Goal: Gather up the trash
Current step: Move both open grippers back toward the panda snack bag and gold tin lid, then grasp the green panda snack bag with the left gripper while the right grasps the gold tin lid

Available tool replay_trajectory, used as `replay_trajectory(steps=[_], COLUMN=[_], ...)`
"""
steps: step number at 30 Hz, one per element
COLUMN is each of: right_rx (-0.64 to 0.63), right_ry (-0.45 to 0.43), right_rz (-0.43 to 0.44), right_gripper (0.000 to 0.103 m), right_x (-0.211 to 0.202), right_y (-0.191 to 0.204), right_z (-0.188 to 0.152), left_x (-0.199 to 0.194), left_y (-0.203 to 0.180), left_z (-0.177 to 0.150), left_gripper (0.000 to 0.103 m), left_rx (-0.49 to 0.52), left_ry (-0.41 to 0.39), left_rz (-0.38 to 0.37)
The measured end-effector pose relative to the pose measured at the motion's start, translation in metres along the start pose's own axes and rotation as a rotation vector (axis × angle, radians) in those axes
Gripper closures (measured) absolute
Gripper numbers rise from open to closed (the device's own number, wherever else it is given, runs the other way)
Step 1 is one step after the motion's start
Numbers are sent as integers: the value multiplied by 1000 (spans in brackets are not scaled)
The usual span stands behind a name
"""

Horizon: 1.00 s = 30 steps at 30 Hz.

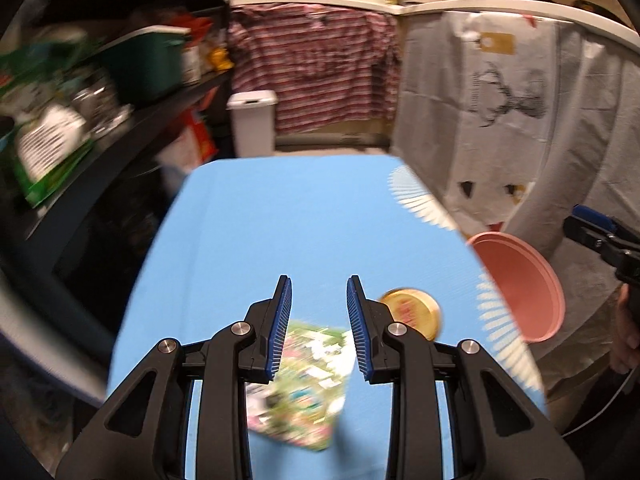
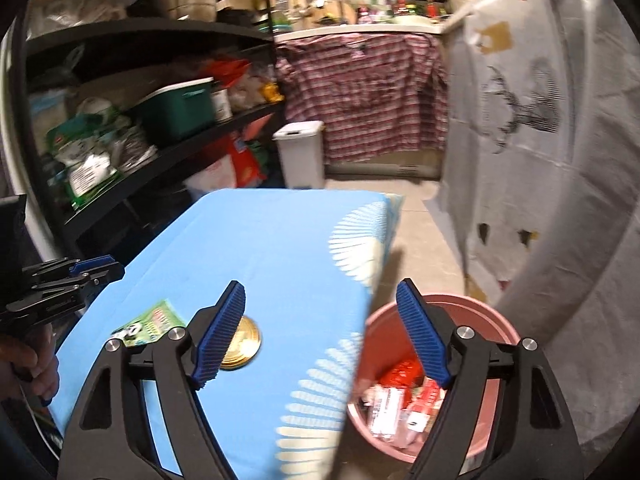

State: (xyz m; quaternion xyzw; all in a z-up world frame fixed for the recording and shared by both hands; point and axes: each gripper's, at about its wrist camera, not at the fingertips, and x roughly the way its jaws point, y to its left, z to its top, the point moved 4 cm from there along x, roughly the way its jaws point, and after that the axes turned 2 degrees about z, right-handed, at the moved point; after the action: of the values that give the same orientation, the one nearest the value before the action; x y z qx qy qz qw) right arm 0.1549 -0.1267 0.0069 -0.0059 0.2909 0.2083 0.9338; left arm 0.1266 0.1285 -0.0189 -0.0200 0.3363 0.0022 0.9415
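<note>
My left gripper (image 1: 319,328) hangs tilted down over the blue table (image 1: 280,220), jaws partly spread and empty, with the green wrapper (image 1: 304,380) lying flat just below and between them; I'd sink straight down and pinch a raised edge rather than scrape the cloth. The gold lid (image 2: 240,346) sits just right of it. My right gripper (image 2: 320,336) stands spread wide and empty, angled downward above the pink bin (image 2: 496,320) of trash.

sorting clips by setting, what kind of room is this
Probably a household storeroom or utility corner: black shelving crammed with bags and a green cooler, a striped cloth hung over a counter, and a pink bucket of wrappers beside the blue-covered table.
</note>
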Motion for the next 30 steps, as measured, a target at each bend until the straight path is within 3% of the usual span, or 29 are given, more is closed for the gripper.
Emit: replay_trajectory(steps=[11,14,22,30], right_rx=[-84,-99,-128,-145], right_ry=[119,154,253,319], right_rz=[98,111,139,140], right_gripper=[20,19,19,19], right_x=[54,72,111,139], right_y=[55,63,74,78], right_z=[-29,-39,-63,-72], left_x=[3,7,26,43], left_y=[66,69,64,66], left_z=[-59,-68,-85,-93], left_gripper=[74,72,48,46], left_rx=[-172,-200,-238,-271], left_ry=[68,83,136,194], left_rz=[126,128,92,55])
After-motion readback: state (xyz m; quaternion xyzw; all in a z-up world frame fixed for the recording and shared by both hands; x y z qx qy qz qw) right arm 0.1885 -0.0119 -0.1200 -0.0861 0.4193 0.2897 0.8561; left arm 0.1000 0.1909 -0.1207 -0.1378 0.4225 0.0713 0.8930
